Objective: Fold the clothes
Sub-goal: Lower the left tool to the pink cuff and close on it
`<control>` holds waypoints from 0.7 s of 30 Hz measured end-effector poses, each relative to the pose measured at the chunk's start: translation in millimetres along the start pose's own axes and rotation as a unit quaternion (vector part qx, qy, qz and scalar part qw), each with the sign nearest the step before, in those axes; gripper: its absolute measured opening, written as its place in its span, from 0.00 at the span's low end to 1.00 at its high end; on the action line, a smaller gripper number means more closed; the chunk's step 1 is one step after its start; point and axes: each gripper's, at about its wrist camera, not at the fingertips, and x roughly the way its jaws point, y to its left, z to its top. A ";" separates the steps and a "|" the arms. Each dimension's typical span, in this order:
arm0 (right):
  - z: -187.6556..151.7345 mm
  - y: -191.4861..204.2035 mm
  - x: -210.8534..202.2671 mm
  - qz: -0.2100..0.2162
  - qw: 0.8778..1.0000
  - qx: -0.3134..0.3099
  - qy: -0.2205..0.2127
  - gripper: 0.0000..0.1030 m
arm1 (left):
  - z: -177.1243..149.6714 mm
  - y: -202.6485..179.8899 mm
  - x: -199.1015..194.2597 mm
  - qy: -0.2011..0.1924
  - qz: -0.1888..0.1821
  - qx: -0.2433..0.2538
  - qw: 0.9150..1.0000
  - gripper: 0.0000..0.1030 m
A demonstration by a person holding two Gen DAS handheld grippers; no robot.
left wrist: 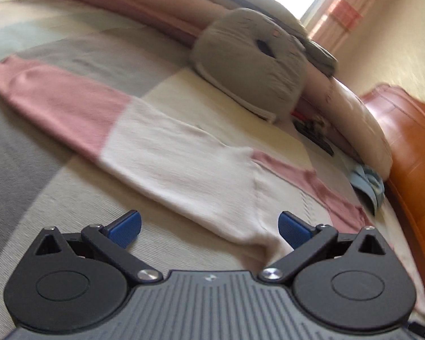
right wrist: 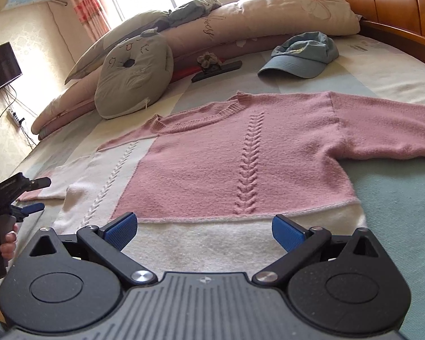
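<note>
While the pink-and-white sweater (right wrist: 226,158) lies flat, front up, sleeves out, on the bed (right wrist: 396,198), both claws hang spread and empty: left claw (left wrist: 209,228) by the left sleeve (left wrist: 161,153), right claw (right wrist: 204,231) over the near hem.

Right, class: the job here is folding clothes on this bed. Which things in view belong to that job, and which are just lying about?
Belongs to the job:
pink and white sweater, spread flat
left gripper, open, by the sleeve
right gripper, open, at the hem

Just lying about:
blue cap
grey cat-face cushion
long pillows
dark strip with a knitted flower
</note>
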 end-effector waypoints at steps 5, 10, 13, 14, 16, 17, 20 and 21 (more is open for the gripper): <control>0.3 20.8 6.4 0.033 0.999 0.000 0.002 1.00 | 18.4 30.8 -6.0 -0.016 0.015 -0.031 0.999 0.99; -10.0 48.0 1.1 0.053 0.998 -0.037 -0.011 1.00 | 28.0 72.2 -14.3 -0.043 -0.027 -0.098 0.994 0.99; -21.0 62.3 -3.3 0.051 0.998 -0.033 -0.009 1.00 | 34.0 88.0 -12.9 -0.060 -0.050 -0.121 0.990 0.99; -25.2 66.8 -5.6 0.049 0.998 -0.032 -0.007 1.00 | 36.3 91.1 -11.6 -0.067 -0.052 -0.126 0.988 0.99; -33.4 75.9 -10.7 0.044 0.998 -0.033 -0.005 1.00 | 40.5 96.6 -8.6 -0.081 -0.054 -0.132 0.986 0.99; -33.4 80.3 -13.2 0.043 0.998 -0.035 -0.007 1.00 | 42.8 97.0 -6.2 -0.084 -0.052 -0.127 0.987 0.99; -29.8 93.4 -20.8 0.040 0.998 -0.043 -0.014 1.00 | 49.6 96.8 0.4 -0.093 -0.043 -0.112 0.988 0.99; -28.6 97.8 -23.4 0.039 0.998 -0.045 -0.016 1.00 | 51.8 97.5 2.0 -0.095 -0.040 -0.113 0.988 0.99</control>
